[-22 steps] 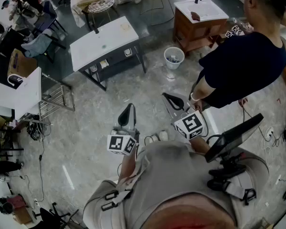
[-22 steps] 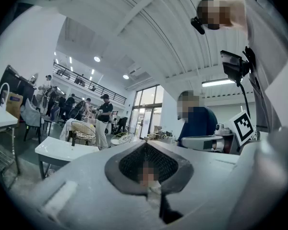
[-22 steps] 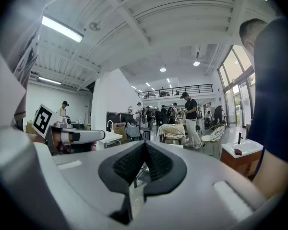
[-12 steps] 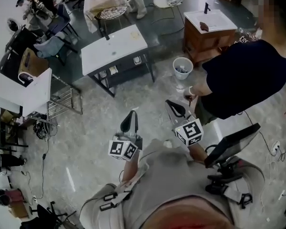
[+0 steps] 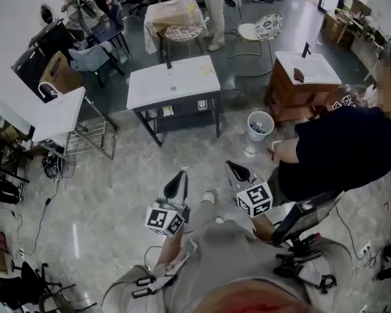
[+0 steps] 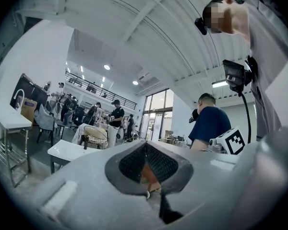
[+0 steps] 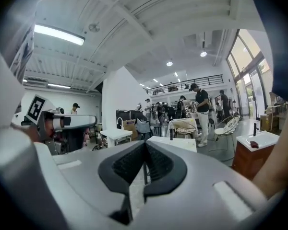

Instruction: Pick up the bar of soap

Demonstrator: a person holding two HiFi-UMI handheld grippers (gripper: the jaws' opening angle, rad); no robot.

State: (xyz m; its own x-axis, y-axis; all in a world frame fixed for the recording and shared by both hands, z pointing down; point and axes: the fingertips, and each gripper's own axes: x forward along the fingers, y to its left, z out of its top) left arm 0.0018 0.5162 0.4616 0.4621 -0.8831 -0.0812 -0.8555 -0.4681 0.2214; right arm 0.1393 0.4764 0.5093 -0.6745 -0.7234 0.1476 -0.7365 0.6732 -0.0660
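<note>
Left gripper (image 5: 182, 173) and right gripper (image 5: 229, 164) both clenched empty, well apart from the likely soap (image 5: 298, 75) on the far-right cabinet (image 5: 293, 103); bystander (image 5: 342, 149) beside it may block approach, and unopened jaws would shove it.

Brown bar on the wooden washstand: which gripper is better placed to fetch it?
Right: the right gripper is on the side of the washstand and its brown bar; the left gripper is farther. Both are distant.

Open lab/workshop hall: white work table (image 5: 174, 83), wooden sink cabinet (image 5: 300, 90), floor cables (image 5: 51, 167), mezzanine railing (image 7: 182, 84).
</note>
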